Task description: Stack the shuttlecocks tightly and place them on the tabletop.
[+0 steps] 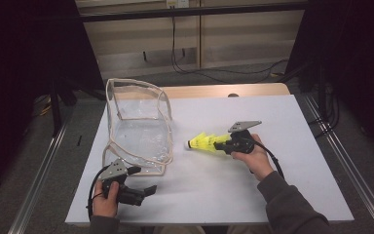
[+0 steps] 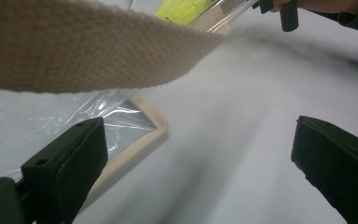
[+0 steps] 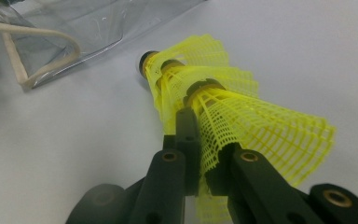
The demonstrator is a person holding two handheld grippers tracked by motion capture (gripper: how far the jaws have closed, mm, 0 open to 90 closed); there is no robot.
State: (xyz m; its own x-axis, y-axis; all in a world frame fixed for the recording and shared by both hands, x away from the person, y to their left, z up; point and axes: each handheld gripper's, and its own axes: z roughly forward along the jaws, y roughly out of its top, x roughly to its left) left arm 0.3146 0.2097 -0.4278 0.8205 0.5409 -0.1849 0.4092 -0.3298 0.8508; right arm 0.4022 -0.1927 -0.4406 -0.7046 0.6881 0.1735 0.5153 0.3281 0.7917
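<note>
Three nested yellow mesh-skirted shuttlecocks (image 3: 223,112), dark-banded cork tip foremost.

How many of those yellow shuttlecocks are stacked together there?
3, as far as the right gripper view shows: the yellow shuttlecocks are nested in one stack, held over the table by the right gripper, pointing at the clear bag. More could be hidden inside.

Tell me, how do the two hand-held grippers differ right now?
The right gripper is shut on stacked yellow shuttlecocks; the left gripper stands open, holding nothing. The right sits mid-table; the left sits by the clear bag. Both have black jaws and a grey plate.
</note>
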